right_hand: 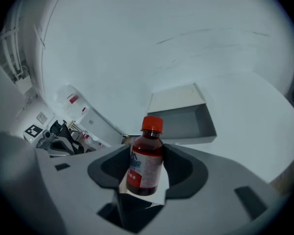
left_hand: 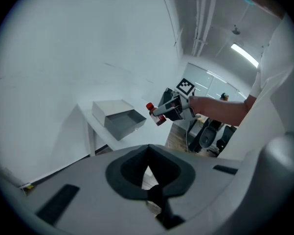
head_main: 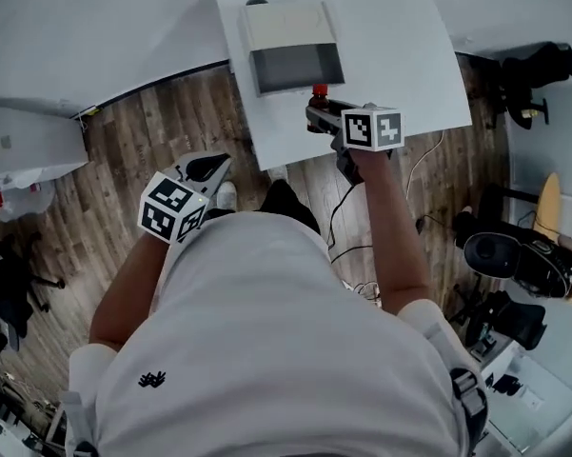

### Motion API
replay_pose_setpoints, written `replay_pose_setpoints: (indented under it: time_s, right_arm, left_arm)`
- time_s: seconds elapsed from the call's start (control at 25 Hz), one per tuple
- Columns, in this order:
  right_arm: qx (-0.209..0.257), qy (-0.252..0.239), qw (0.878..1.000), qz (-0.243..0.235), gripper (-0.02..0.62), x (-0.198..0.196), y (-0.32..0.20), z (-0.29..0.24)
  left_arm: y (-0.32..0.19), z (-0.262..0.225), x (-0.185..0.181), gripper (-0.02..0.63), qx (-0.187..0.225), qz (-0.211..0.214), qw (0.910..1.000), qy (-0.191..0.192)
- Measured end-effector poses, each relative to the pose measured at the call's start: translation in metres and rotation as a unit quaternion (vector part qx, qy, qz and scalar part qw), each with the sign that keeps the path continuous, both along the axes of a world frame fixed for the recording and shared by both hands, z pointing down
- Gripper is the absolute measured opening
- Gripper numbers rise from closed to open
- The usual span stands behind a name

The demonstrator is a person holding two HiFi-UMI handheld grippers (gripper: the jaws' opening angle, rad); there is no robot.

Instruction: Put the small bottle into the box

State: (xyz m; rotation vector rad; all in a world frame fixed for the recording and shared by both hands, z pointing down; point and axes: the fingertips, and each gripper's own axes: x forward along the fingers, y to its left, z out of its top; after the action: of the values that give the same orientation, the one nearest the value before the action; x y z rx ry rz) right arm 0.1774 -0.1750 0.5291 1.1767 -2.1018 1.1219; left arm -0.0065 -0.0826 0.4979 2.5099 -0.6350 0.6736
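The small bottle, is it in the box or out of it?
Out: the small bottle stands upright, clamped in the right claw, short of the open box on the table.

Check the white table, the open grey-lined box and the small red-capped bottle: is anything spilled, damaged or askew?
Nothing stands out. The small red-capped bottle of dark liquid is capped and intact, clamped in the right gripper over the white table. The open grey-lined box lies flat and undamaged.
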Motion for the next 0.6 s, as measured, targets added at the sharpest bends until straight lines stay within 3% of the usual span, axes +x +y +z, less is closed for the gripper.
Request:
replay_pose_setpoints:
  time_s: [0.32,0.6]
  right_arm:
    - [-0.049,0.008,0.995,-0.082,0.216,-0.01,-0.1,0.041]
    - [-0.086,0.015,0.992,-0.087,0.216,0.014,-0.131,0.08]
  left_arm:
    - [-0.054,-0.009,-0.016,0.006,-0.002,-0.139,0.9902,-0.013]
    - [-0.061,-0.009,-0.005,0.006,-0.002,-0.189,0.9817,-0.026]
